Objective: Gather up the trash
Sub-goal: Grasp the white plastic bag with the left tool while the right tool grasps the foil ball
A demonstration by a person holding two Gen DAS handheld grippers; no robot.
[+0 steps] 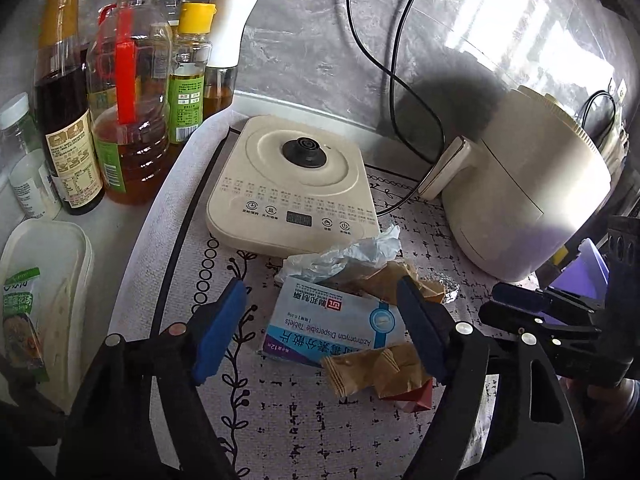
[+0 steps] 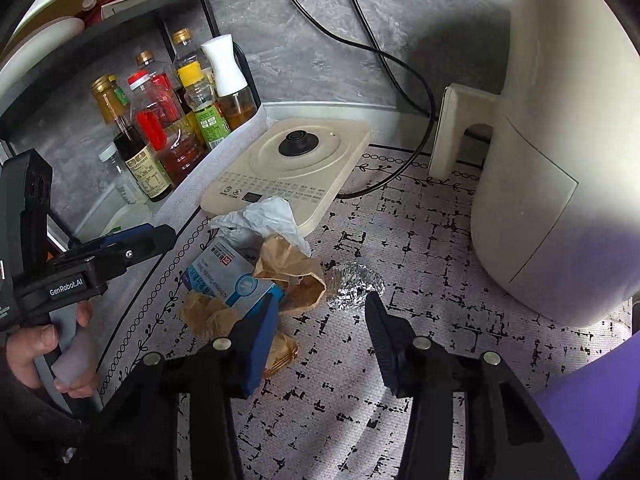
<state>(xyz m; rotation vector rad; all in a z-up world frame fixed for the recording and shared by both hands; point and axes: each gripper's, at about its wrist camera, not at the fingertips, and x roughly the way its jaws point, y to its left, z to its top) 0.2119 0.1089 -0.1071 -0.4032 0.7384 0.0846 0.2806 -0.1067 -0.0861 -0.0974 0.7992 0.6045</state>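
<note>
Left wrist view: left gripper (image 1: 320, 320) spread wide, nothing between its blue pads, hovering over a heap of trash on the patterned counter mat (image 1: 320, 432). The heap: a blue-and-white tablet box (image 1: 320, 324) lying flat between the fingers, a crumpled brown wrapper (image 1: 372, 368) overlapping its near edge, more brown paper (image 1: 384, 280) behind it, a wad of white tissue (image 1: 352, 254) touching the front edge of the cream kettle base (image 1: 296, 176), and a sliver of foil at the right. The right gripper (image 1: 532, 304) shows at the right edge beside the cream air fryer (image 1: 528, 184); from here I cannot tell its spread. Oil bottles (image 1: 128, 92) stand at left. Right wrist view: right gripper (image 2: 320, 328) also spread and holding nothing, its tips just short of a crumpled foil ball (image 2: 356, 286), which sits just right of the brown paper. Something purple (image 2: 580, 412) fills the lower right corner, possibly a bin; unclear. Judgement: collection looks barely begun, every visible piece still on the mat, nothing gripped.
</note>
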